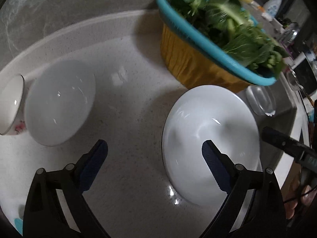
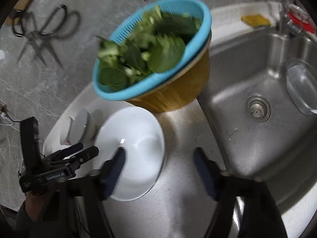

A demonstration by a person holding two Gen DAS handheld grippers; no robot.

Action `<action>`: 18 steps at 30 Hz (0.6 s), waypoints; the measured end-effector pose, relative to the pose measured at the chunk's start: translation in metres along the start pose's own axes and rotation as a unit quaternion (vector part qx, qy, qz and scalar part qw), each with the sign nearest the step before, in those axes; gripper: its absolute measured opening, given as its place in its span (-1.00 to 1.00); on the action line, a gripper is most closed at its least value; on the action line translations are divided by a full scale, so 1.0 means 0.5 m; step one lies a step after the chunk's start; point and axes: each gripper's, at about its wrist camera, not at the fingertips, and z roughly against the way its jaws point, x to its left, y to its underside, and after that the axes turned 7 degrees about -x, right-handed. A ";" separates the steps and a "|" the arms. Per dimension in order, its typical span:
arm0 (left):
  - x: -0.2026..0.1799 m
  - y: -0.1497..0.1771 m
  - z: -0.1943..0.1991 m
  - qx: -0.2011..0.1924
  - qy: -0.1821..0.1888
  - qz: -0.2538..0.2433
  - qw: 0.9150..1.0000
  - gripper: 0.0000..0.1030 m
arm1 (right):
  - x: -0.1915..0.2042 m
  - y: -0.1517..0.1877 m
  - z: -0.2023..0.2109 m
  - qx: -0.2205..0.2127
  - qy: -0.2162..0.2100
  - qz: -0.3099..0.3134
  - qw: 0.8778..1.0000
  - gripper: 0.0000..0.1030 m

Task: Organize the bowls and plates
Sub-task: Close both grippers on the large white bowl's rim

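A large white bowl [image 1: 210, 138] sits on the speckled counter [image 1: 126, 119]; it also shows in the right wrist view [image 2: 136, 144]. My left gripper [image 1: 154, 148] is open above the counter, its right finger over the bowl's near side. A white plate [image 1: 59, 103] lies at the left, next to a small flowered bowl [image 1: 11, 107] on its side. My right gripper [image 2: 158, 156] is open, its left finger over the bowl and its right finger beside it. The left gripper [image 2: 65, 158] shows at the left in the right wrist view.
A blue colander of greens [image 2: 150, 55] sits in a yellow basin [image 2: 178, 93] behind the bowl. A steel sink [image 2: 257, 91] with a glass dish [image 2: 301, 87] lies to the right. Scissors [image 2: 43, 27] hang on the wall at the left.
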 end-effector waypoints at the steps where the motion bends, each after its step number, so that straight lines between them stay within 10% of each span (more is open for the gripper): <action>1: 0.000 -0.001 -0.015 0.008 0.001 0.008 1.000 0.76 | -0.003 0.000 -0.012 0.009 -0.008 0.000 1.000 -0.06; 5: -0.017 0.002 -0.053 0.021 -0.005 0.013 1.000 0.66 | 0.001 0.005 -0.047 0.035 -0.032 0.007 0.999 -0.06; 9: -0.023 0.004 -0.075 0.028 -0.005 0.019 0.999 -0.22 | 0.005 -0.001 -0.064 0.035 -0.034 0.015 0.999 -0.06; 13: -0.007 0.017 -0.095 0.045 0.000 0.029 0.999 -0.40 | -0.004 -0.003 -0.085 0.044 -0.028 0.010 0.999 -0.07; 18: -0.014 0.019 -0.112 0.045 0.018 0.035 0.998 -0.63 | -0.012 0.001 -0.108 0.062 -0.024 0.013 0.998 -0.68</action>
